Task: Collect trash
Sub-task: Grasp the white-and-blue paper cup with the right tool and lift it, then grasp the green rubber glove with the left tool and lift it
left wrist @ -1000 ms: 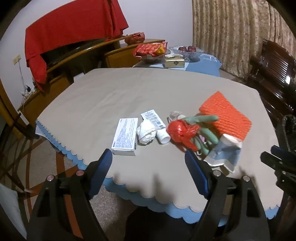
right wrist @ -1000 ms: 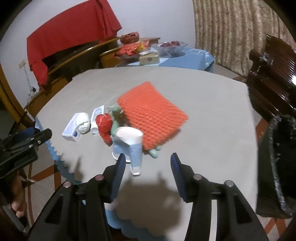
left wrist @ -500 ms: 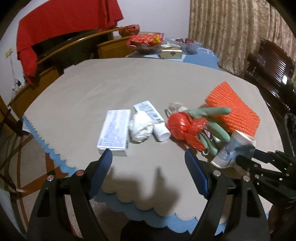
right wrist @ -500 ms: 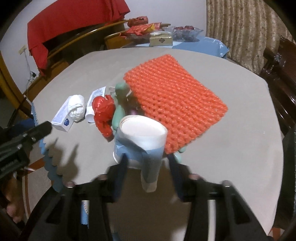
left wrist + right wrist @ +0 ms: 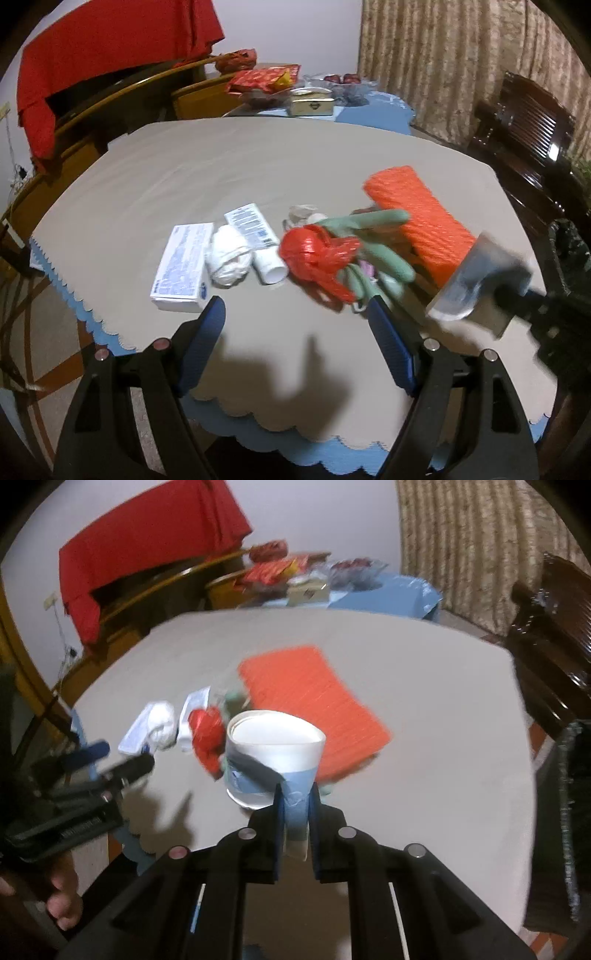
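Observation:
My right gripper is closing its jaws, and the pads pinch the blue lower flap of a white and blue paper cup. The cup hangs tilted above the table and shows blurred at the right of the left wrist view as the paper cup. My left gripper stands open over the table's front edge, nothing between its fingers. Just beyond it lie a white box, a crumpled tissue, a white tube, a red plastic bag and green gloves.
An orange knitted mat lies behind the pile. A black trash bag hangs off the table's right side. A dark wooden chair stands at the right. A side table with snacks and a red cloth stand at the back.
My right gripper has closed from open onto the paper cup and drawn it up off the table. My left gripper has moved down and closer to the trash pile, still open.

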